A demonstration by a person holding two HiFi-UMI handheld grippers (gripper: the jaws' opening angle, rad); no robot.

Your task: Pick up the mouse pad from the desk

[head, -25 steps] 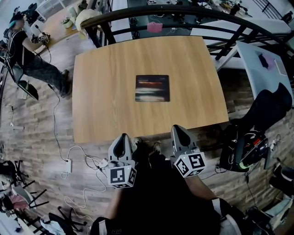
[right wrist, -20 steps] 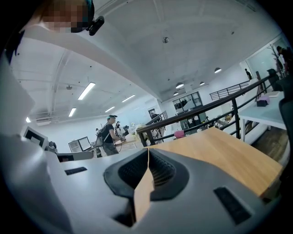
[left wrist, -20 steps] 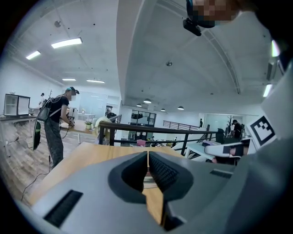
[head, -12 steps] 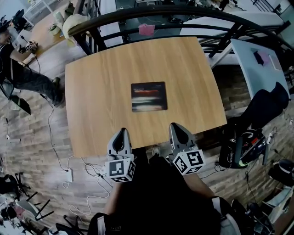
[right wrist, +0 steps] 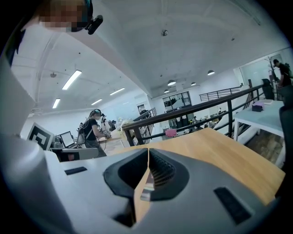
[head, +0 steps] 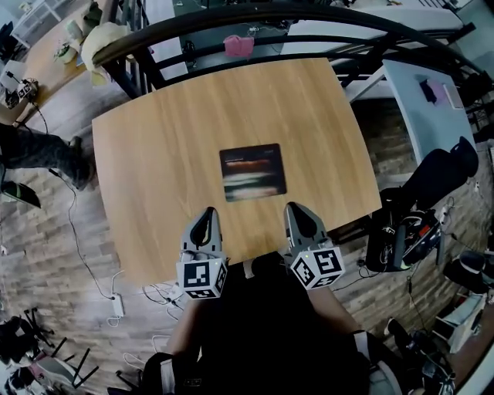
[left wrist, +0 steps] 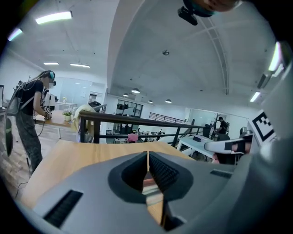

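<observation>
Since a second ago both grippers have advanced toward 12 o'clock. Their tips then stood at the desk's near edge; now they lie over the wood, and the gap to the mouse pad has narrowed. Left gripper (head: 205, 216), at 7 o'clock of the pad: grey moulded shell, ribbed dark pads, jaws pressed together with nothing between them. Its own view shows the seam closed to a thin line. Right gripper (head: 299, 210), at 5 o'clock of the pad: same build, jaws likewise together and empty. Each carries a white cube with black square markers at its rear. The two sit side by side, apart from each other, both short of the pad and not touching it. Mouse pad (head: 252, 171): thin flat rectangle, dark, with blurred reddish and pale bands across it. It lies flat near the centre of the desk (head: 162, 131), at 12 o'clock of the gap between the grippers. Desk: light wood-grain top, matte finish. Floor (head: 62, 247) at 9 o'clock: wood planks, with thin white cables (head: 116, 297) trailing over them. Beyond the desk's far edge at 12 o'clock: a curved black railing (head: 293, 14) and a small pink object (head: 238, 45). At 2 o'clock, a white table (head: 421, 108).
</observation>
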